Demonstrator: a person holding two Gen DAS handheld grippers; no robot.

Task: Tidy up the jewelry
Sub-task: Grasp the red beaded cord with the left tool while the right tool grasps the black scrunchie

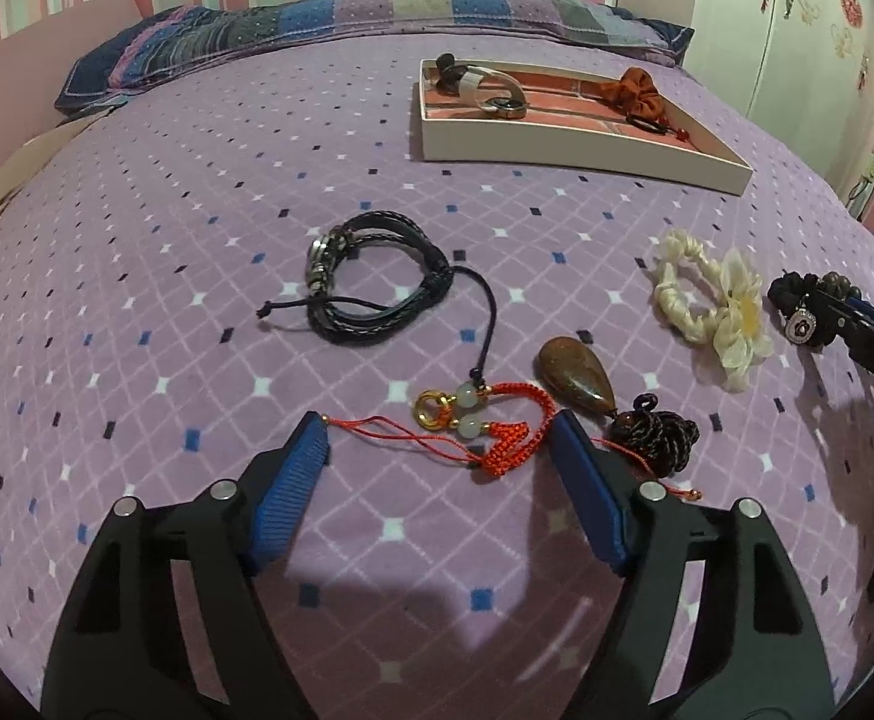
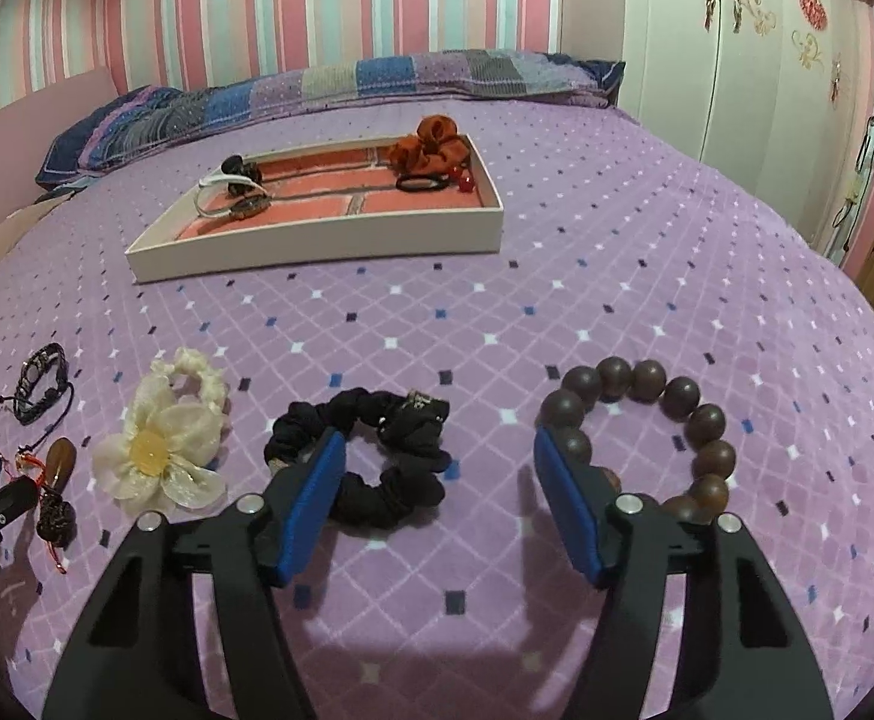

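Jaws spread wide on the left gripper (image 1: 437,438), empty, straddling the red cord charm (image 1: 484,426) with its gold ring and pale beads; probably lined up to close on that piece. Just beside its right finger, the brown teardrop pendant (image 1: 577,381) on a bundled dark cord (image 1: 658,435). Further out, the black braided bracelet (image 1: 356,276), loose on the cover, well apart from the tray.

Likewise wide and empty on the right gripper (image 2: 437,456), low over the bedspread (image 2: 616,276). Left finger lying over the near edge of the black scrunchie (image 2: 371,462), right finger touching the dark wooden bead bracelet (image 2: 658,432); unclear which of the two is the target. Off to the left, the cream flower scrunchie (image 2: 167,438).

Beyond, the shallow white tray (image 2: 317,246) with a brick-patterned liner, already holding a white-strapped watch (image 2: 233,195) at one end and an orange scrunchie (image 2: 431,147) with a black hair tie (image 2: 422,183) and red beads at the other; apparently sorted by kind, so task judged partly done, six pieces left outside.

Soft purple diamond-patterned cover, likely to snag thin cords. Patchwork pillow (image 2: 329,90) at the head, pink-striped wall (image 2: 317,0), white decorated wardrobe (image 2: 736,30) to the right.
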